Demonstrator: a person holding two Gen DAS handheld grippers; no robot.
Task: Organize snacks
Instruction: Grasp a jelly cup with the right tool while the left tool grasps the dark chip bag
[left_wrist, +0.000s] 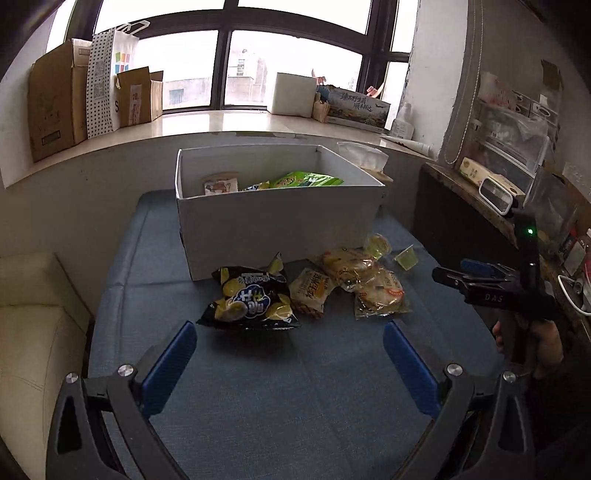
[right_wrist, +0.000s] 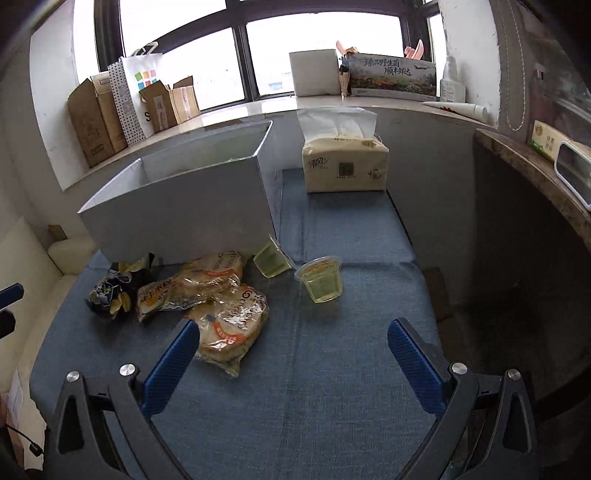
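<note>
Both grippers' fingers are spreading wide, holding nothing: left gripper (left_wrist: 290, 341), right gripper (right_wrist: 293, 341). Ahead, a white box (left_wrist: 280, 229) is sitting on a blue cushion (left_wrist: 295, 398), some snacks already inside. Just before it are lying a black chip bag (left_wrist: 251, 299), crinkly bread packs (right_wrist: 229, 325) and two jelly cups (right_wrist: 321, 282). Likely light, slippery, crushable; pinching a sealed edge looks safest.

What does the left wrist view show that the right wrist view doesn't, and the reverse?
Only the left wrist view looks inside the white box, at a green packet and a small brown packet. Only the right wrist view shows the tissue pack whole and both jelly cups clearly. Both show the black chip bag and the bread packets on the blue cushion.
</note>
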